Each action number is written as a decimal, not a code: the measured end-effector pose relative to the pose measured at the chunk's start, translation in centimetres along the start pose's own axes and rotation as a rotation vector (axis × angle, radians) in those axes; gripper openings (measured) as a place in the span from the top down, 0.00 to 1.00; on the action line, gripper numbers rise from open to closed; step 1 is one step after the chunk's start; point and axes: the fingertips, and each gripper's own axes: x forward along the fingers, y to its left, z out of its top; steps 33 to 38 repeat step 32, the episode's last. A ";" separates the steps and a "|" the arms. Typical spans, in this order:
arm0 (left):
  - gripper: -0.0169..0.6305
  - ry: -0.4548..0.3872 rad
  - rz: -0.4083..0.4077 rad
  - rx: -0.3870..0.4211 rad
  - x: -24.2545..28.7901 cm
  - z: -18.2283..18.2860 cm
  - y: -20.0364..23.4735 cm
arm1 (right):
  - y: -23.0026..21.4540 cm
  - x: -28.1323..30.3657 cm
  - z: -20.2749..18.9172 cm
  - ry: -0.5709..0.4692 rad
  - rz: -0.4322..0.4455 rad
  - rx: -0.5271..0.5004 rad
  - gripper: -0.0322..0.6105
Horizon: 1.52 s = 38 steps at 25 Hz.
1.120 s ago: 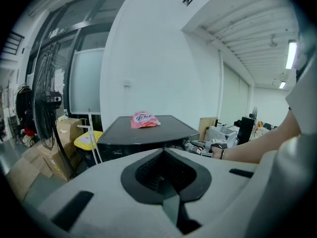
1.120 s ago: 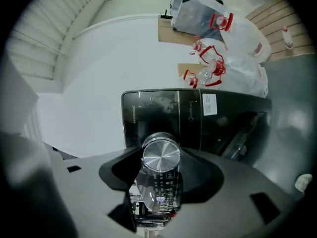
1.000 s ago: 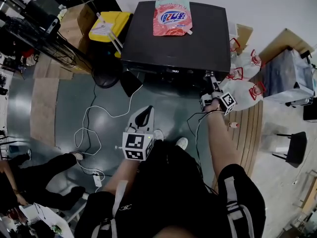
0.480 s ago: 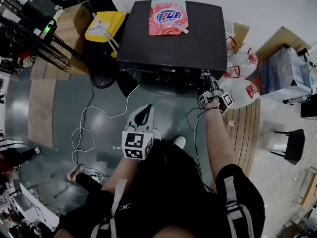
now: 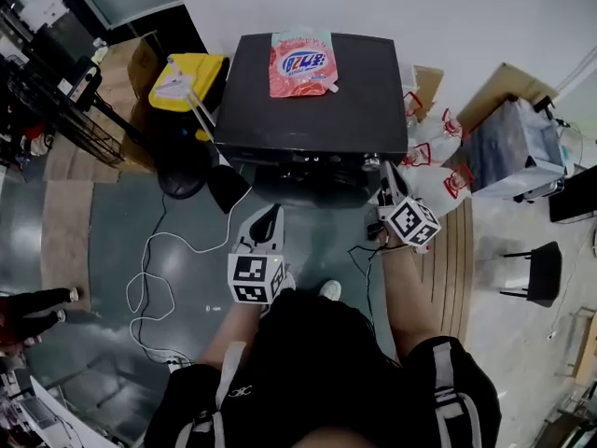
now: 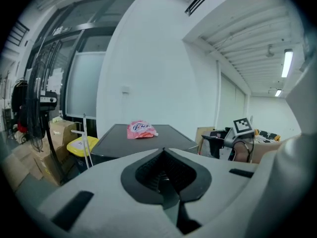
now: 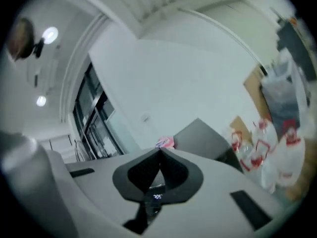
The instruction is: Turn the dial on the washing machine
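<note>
left claw: pressed together, empty | right claw: has just been closing, tips now meeting (nothing between them) | near washing machine front, right end | pink pouch on top

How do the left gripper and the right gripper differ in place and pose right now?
The left gripper hangs over the floor, back from the washing machine; the right gripper is up at its front right corner. The left gripper's view is level; the right gripper's is tilted, so it is rolled. The right gripper's jaws have just been closing, on nothing. Both are shut and empty.
</note>
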 end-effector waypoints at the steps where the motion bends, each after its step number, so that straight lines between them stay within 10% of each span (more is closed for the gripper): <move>1: 0.97 -0.014 -0.006 0.000 0.2 0.5 0.1 | 1.7 -0.6 1.2 -0.026 0.002 -0.112 0.94; 6: 0.97 -0.075 -0.038 0.004 0.6 3.4 0.4 | 8.9 -4.2 5.1 -0.123 0.004 -0.492 0.94; 11: 0.97 -0.118 -0.075 0.013 0.8 5.2 0.2 | 12.6 -6.9 5.0 -0.136 0.010 -0.657 0.94; 38: 0.97 -0.118 -0.150 0.037 1.4 5.9 0.0 | 12.3 -7.1 3.5 -0.117 -0.078 -0.667 0.94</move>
